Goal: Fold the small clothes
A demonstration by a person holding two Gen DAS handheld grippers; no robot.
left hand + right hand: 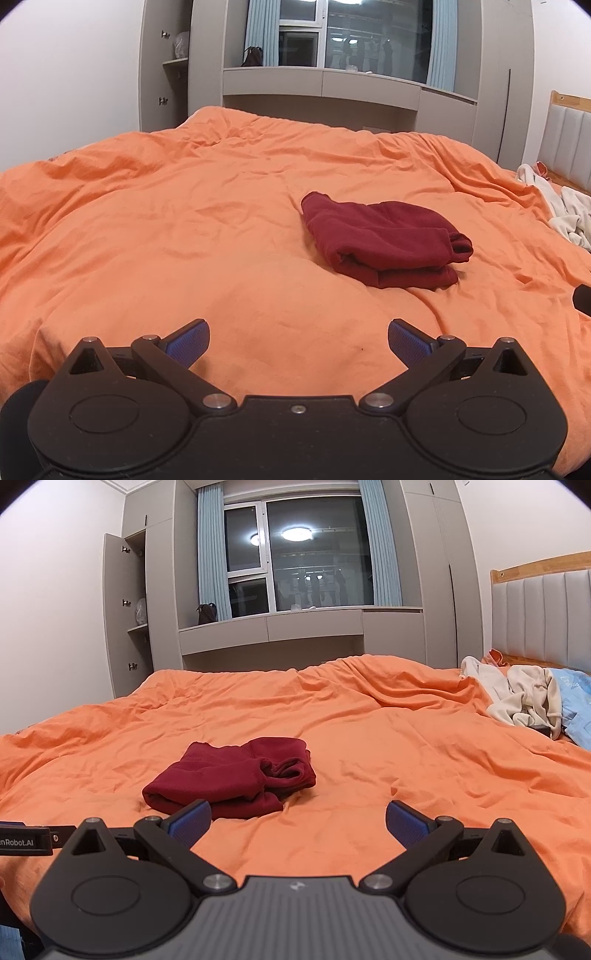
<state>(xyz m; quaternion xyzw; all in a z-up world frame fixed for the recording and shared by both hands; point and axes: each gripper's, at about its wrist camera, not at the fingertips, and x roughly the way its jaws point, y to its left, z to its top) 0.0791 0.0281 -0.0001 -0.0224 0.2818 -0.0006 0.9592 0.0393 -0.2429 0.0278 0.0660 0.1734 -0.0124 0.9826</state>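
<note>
Nearest the cameras, over the rumpled orange duvet (pixel 155 229), left gripper (pixel 298 341) and right gripper (pixel 298 821) both spread wide and holding nothing, probably because the fold looks done. Just beyond, folded dark red fleece garment (pixel 225 775) lying compact mid-bed; farther right, near the headboard, heap of cream clothes (pixel 517 698), likely next.

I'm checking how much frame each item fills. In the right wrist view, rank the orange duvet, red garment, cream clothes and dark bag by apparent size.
Largest to smallest:
1. orange duvet
2. red garment
3. cream clothes, though they lie farther away, so true size is unsure
4. dark bag, the farthest
</note>
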